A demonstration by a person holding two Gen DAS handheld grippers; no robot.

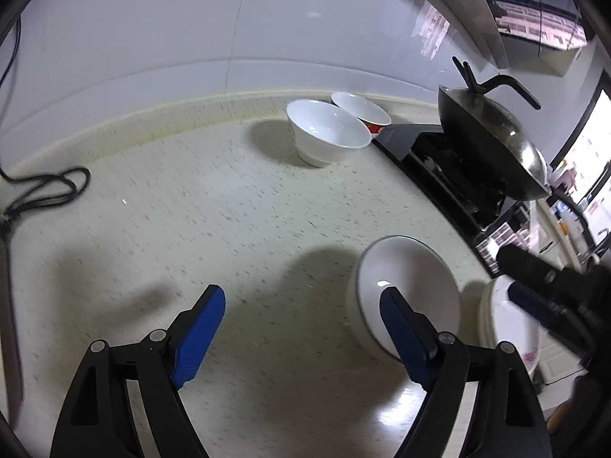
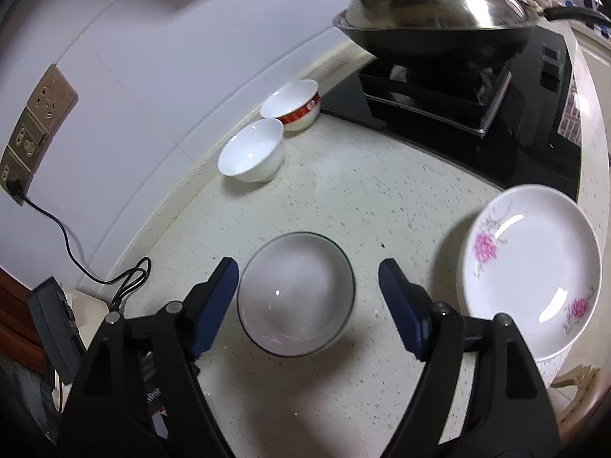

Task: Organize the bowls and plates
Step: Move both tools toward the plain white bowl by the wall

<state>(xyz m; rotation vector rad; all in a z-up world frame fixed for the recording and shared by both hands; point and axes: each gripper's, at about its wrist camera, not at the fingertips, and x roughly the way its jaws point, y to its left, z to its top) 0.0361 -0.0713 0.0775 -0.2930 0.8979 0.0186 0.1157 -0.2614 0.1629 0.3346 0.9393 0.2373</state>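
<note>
**Left wrist and right wrist: both grippers empty above the rimmed bowl**

Left wrist view: the left gripper (image 1: 301,328) is seen with jaws wide and nothing between them; bare counter (image 1: 191,210) lies beneath. The dark-rimmed bowl (image 1: 408,290) sits to its right, partly behind the right-hand finger. Two more bowls, a plain white bowl (image 1: 324,133) and a red-banded bowl (image 1: 362,110), stand touching at the counter's back edge beside the stove (image 1: 450,168).

Right wrist view: the right gripper (image 2: 309,290) is held wide, untouched by anything, with the dark-rimmed bowl directly ahead between its fingers, so this hand is judged nearer. A flowered plate (image 2: 534,267) rests at the counter's front right edge.
</note>
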